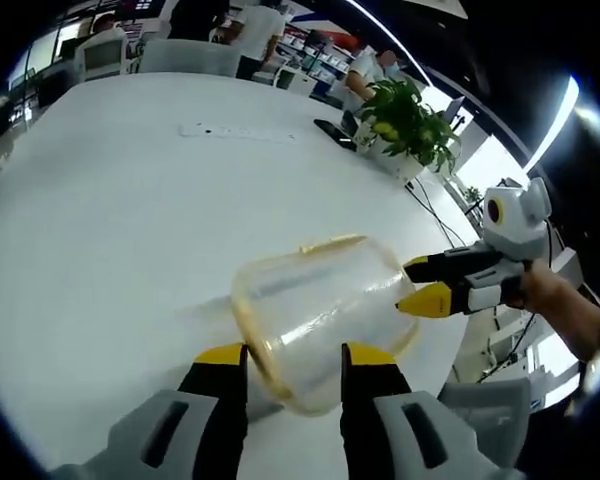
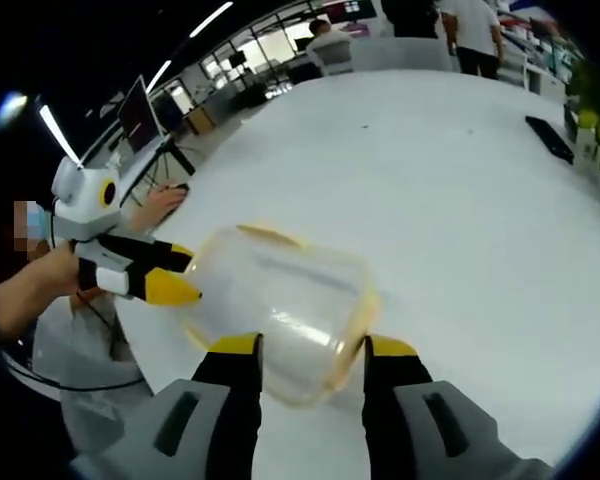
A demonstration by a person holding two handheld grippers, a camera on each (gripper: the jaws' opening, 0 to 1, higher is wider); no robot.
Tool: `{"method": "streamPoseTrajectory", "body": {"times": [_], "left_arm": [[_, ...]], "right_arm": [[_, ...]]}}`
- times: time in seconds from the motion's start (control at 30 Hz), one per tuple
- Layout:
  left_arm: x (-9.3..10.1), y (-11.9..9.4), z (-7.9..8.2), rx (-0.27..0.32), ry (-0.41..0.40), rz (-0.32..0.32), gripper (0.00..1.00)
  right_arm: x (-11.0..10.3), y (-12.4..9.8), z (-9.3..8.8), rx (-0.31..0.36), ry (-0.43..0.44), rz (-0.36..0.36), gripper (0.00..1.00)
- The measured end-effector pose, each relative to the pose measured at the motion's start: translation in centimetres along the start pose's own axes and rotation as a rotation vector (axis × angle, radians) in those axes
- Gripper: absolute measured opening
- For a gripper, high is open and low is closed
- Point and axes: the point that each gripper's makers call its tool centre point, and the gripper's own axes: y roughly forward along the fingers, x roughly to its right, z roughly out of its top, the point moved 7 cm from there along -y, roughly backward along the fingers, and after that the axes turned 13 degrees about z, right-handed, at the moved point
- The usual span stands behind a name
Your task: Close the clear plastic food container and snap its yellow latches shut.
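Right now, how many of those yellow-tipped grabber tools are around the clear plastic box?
2. One hand-held gripper sits at one side of the clear container, jaws either side of it; the other hand-held gripper comes in from the opposite side.

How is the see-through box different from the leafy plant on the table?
The clear container is see-through with yellow trim; the plant is solid green. The container sits near, between the left gripper jaws; the plant stands far off at the table's edge. Both rest on the white table.
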Motion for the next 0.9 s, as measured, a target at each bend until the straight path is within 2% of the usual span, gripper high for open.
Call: {"method": "streamPoseTrajectory", "body": {"times": [0.9], "left_arm": [[-1.7, -2.7, -3.0, -0.025, 0.004, -0.010, 0.29]], "right_arm": [[-3.8, 0.9, -2.4, -0.001, 0.002, 0.001, 0.37]]}}
